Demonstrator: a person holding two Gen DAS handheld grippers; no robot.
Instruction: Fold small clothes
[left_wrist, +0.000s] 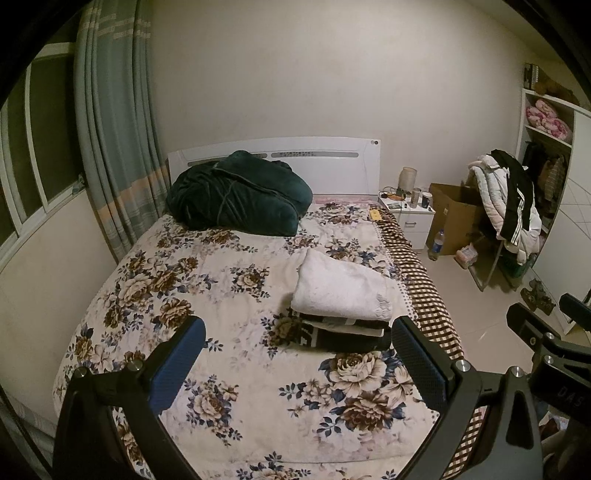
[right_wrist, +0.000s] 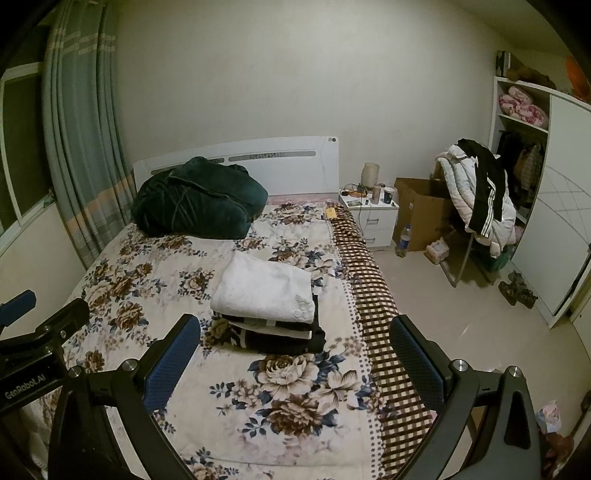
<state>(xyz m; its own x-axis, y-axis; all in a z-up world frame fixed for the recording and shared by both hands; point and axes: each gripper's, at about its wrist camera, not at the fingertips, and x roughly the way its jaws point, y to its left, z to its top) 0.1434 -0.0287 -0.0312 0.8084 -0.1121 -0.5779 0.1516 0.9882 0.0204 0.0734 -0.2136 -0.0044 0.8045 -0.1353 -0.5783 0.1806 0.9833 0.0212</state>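
Observation:
A stack of folded clothes lies on the floral bed cover (left_wrist: 221, 280): a white folded garment (left_wrist: 340, 291) on top of a black folded garment with white stripes (left_wrist: 343, 334). The stack also shows in the right wrist view, white garment (right_wrist: 264, 290) over black garment (right_wrist: 273, 334). My left gripper (left_wrist: 297, 354) is open and empty, held above the bed in front of the stack. My right gripper (right_wrist: 295, 354) is open and empty, also back from the stack. Each gripper shows at the edge of the other's view.
A dark green blanket bundle (left_wrist: 236, 192) lies by the white headboard. A brown checked sheet (left_wrist: 424, 291) edges the bed's right side. On the floor at right are a nightstand (left_wrist: 410, 214), a cardboard box (left_wrist: 454, 218), a bottle (left_wrist: 436, 243) and a rack with jackets (left_wrist: 509, 199).

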